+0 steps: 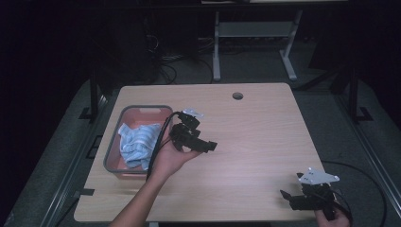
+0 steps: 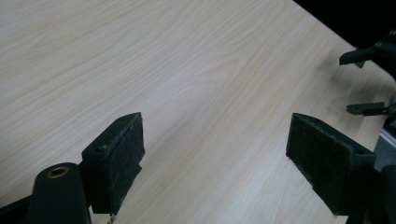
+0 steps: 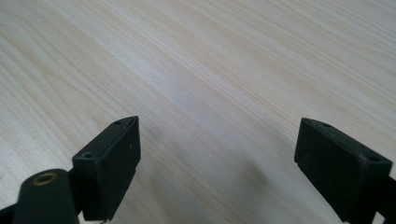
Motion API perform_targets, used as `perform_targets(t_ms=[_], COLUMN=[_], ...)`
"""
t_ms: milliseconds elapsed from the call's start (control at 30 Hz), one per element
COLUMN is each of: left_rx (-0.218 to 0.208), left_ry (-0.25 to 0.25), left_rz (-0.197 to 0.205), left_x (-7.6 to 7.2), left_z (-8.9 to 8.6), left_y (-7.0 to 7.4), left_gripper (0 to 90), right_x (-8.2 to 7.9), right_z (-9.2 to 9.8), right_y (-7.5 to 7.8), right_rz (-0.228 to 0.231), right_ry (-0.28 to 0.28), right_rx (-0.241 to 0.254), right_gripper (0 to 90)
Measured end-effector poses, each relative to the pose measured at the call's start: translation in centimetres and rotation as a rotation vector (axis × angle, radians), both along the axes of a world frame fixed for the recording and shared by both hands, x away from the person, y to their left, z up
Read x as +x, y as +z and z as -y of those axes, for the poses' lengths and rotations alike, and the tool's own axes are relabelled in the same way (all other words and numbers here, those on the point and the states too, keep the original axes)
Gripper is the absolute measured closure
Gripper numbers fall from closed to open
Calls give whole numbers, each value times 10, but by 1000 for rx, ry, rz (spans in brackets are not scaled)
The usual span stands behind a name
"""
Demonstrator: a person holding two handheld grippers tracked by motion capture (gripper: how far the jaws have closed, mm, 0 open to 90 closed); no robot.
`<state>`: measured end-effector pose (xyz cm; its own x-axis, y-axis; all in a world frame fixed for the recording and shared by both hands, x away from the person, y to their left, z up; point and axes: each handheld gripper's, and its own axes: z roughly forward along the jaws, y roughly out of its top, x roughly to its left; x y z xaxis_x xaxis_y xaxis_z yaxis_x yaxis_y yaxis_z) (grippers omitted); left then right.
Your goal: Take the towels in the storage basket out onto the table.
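Crumpled blue-white cloth [image 1: 138, 144] (in basket [image 1: 124, 111])

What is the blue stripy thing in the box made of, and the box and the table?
The blue striped thing looks like soft cloth: it lies crumpled in folds. The box seems to be plastic, with a smooth grey rim and pinkish walls. The table looks like pale wood or a matte wood-look laminate, with grain lines running across it.

A lab: bare wooden table [image 1: 265, 137], tangled floor cables [image 1: 163, 66], metal desk frame [image 1: 250, 33].
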<state>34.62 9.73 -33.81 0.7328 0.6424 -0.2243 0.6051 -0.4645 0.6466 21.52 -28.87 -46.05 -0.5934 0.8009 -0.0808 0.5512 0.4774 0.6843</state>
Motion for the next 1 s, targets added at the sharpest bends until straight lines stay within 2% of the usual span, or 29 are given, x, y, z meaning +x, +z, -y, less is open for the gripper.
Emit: perform_targets(t_ms=[133,233,367,633,933,1000], left_rx=[-35,-35,-63,-53,-70,-59], left_ry=[17,37,65,125,206,218], left_rz=[-28,-29,-40,-37,-42,-43], left_x=[5,8,10,11,13,14], left_z=[-15,-25,-41,-73,-107,-113], left_y=[4,5,6,7,5,5], left_gripper=[187,188,189,194,202,202], right_x=[0,0,0,0,0,0], right_z=[0,0,0,-1,-1,-1], right_y=[0,0,0,0,-1,-1], right_rz=[4,2,1,-4,0,0], right_ry=[-1,-2,-3,-4,4,4], right_rx=[-2,0,0,-3,-8,-10], right_gripper=[139,138,138,139,138,139])
